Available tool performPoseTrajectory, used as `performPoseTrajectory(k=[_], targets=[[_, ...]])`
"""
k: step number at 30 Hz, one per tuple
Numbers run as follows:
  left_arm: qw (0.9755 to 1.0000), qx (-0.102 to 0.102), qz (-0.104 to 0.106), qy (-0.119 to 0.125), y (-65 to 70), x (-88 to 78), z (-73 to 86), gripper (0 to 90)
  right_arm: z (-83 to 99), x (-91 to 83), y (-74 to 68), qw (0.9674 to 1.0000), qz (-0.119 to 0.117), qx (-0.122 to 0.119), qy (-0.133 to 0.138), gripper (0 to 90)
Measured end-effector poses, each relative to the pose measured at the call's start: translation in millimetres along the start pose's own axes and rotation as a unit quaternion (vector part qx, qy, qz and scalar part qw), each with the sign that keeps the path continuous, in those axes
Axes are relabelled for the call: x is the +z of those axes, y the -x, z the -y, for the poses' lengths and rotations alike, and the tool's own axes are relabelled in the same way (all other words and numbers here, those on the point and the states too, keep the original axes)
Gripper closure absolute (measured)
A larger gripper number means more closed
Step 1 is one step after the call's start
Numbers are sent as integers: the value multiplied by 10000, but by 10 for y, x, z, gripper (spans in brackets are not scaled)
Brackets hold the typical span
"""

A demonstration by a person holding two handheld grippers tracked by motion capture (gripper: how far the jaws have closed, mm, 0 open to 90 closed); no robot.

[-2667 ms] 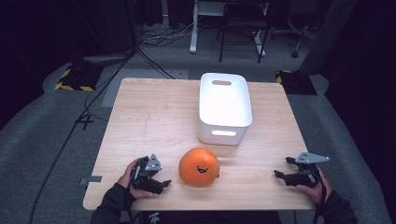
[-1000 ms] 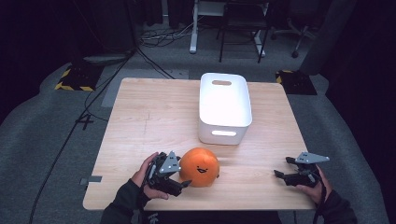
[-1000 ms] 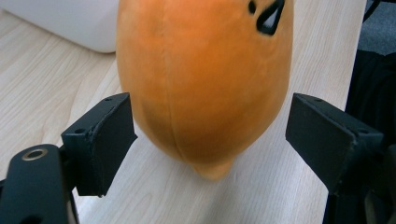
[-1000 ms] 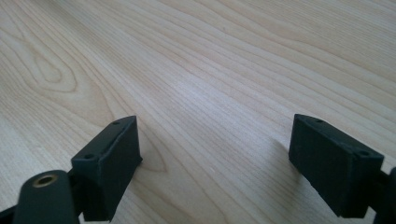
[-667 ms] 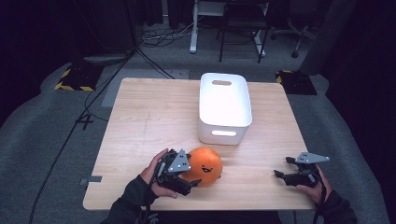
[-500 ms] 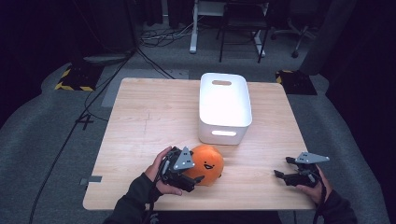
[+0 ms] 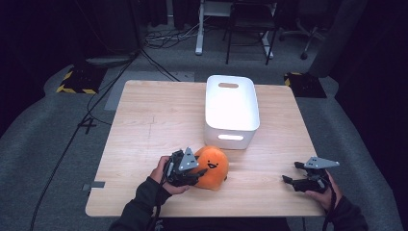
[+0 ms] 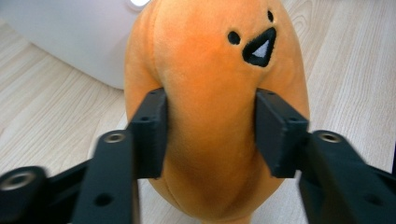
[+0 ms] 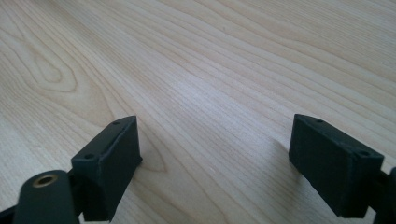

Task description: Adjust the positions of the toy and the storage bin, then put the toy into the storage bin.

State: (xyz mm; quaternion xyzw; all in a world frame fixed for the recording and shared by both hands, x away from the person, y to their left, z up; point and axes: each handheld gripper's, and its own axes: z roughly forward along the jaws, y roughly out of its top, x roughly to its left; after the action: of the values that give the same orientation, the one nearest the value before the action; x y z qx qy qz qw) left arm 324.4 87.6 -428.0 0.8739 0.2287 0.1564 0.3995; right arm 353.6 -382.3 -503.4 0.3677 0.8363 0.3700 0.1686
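The left gripper (image 8: 210,135) pinches the soft, squashy orange plush toy (image 8: 215,93) around its middle, looking light and easy to lift, while the right gripper (image 9: 224,163) rests spread wide over the table.

One orange plush toy (image 7: 214,166), one white bin (image 7: 231,109) (upside down), two tongs

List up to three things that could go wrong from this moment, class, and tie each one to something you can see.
1. The left gripper pinches the soft orange plush toy low on its body; the plush may squash and slip out on lifting.
2. The white bin stands just behind the toy; a hurried lift could knock its near wall.
3. The right gripper rests open on the table, so nothing backs up a slip.
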Motion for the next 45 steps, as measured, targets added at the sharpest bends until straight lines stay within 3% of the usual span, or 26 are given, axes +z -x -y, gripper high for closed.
performPoseTrajectory(k=[1, 5, 14, 21, 29, 45], targets=[[9999, 99, -15, -3, 3, -5, 6, 593, 0, 0, 0, 10000, 0, 1, -1, 167], [9997, 191, -108, 88, 18, -14, 14, 662, 0, 0, 0, 10000, 0, 0, -1, 167], [9992, 121, -204, 322, 6, -23, 27, 693, -1, 0, 2, 10000, -5, -6, -3, 167], [9990, 227, -91, 379, -58, -66, 33, 727, -3, 2, 2, 10000, -13, -1, -7, 167], [9982, 28, -192, 568, -157, -131, 67, 747, -10, 11, 5, 10000, 4, 5, -6, 167], [9953, -39, -548, 796, -245, -279, 84, 756, -11, 10, 5, 10000, 8, 5, -13, 167]])
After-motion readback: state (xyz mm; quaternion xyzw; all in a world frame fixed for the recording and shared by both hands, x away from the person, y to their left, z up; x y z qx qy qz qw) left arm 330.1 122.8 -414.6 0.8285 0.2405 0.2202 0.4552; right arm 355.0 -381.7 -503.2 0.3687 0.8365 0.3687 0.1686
